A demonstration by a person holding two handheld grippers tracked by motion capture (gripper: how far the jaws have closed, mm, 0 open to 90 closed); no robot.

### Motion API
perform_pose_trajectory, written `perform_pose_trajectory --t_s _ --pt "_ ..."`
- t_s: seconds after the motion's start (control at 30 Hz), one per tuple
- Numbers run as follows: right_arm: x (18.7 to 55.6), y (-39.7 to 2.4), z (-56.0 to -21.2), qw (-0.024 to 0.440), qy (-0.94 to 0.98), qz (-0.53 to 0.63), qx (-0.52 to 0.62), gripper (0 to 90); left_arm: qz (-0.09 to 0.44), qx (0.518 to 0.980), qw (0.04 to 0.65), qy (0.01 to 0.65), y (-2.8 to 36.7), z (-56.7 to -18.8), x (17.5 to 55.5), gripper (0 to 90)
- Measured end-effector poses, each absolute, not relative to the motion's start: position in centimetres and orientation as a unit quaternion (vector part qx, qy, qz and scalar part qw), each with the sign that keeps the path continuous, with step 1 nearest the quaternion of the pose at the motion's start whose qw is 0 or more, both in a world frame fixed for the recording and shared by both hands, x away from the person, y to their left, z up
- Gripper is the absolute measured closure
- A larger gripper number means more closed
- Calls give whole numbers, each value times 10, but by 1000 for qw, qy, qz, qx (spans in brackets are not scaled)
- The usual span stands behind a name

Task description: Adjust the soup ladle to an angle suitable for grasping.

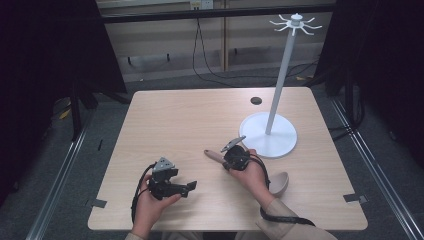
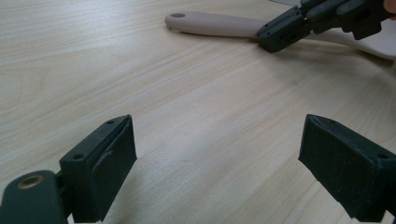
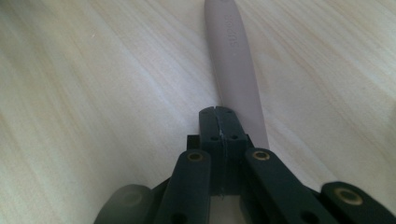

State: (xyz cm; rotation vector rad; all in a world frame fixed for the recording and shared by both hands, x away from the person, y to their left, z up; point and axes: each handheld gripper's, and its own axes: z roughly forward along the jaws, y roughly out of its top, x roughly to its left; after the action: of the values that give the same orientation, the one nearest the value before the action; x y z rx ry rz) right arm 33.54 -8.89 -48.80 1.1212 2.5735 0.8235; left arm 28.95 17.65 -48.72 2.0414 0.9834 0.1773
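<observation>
A beige spoon lies flat on the wooden table (image 1: pixel 175 115), its handle (image 1: pixel 214 155) pointing left and its bowl (image 1: pixel 281 183) near the right wrist. My right gripper (image 1: pixel 228 161) sits low over the handle's middle. In the right gripper view its jaws (image 3: pixel 219 119) are pressed together pad to pad, and the handle (image 3: pixel 233 56) runs past just beside and under them, not between them. The left gripper view shows the same shut tips (image 2: pixel 275 36) lying on the handle (image 2: pixel 210 23). My left gripper (image 1: pixel 190 186) rests near the front edge, open (image 2: pixel 219 144) over bare wood.
A white stand with a round base (image 1: pixel 260 145), a tall pole and a ring of hooks at the top (image 1: pixel 296 22) stands just right of and behind the right hand. A dark round hole (image 1: pixel 256 100) marks the table's far side. The table's front edge is close to both hands.
</observation>
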Motion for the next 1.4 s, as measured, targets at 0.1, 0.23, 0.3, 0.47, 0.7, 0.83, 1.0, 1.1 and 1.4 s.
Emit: perform_pose_trajectory --t_s 0.1,0.23,0.3,0.47,0.7,0.83,1.0,1.1,1.4 --pt "338 -90 -488 125 874 273 382 900 69 815 420 393 177 -487 290 107" --pt "343 -94 -490 132 858 282 409 900 70 814 421 393 177 -487 290 107" --pt "345 -95 -490 135 856 280 414 900 71 815 421 393 177 -487 290 107" --pt "349 -98 -490 127 853 280 421 900 68 815 422 392 177 -488 290 107" --pt "347 -100 -479 112 859 280 413 846 67 815 421 393 177 -488 290 107" --pt "345 -103 -463 107 861 282 410 792 67 815 420 393 176 -489 290 107" --pt "348 -109 -455 107 872 255 403 754 69 816 419 391 176 -488 290 107" --pt "351 -111 -455 109 879 234 400 729 66 816 421 391 175 -489 290 107" --pt "360 -109 -458 95 889 204 398 672 65 818 417 391 176 -490 291 107"
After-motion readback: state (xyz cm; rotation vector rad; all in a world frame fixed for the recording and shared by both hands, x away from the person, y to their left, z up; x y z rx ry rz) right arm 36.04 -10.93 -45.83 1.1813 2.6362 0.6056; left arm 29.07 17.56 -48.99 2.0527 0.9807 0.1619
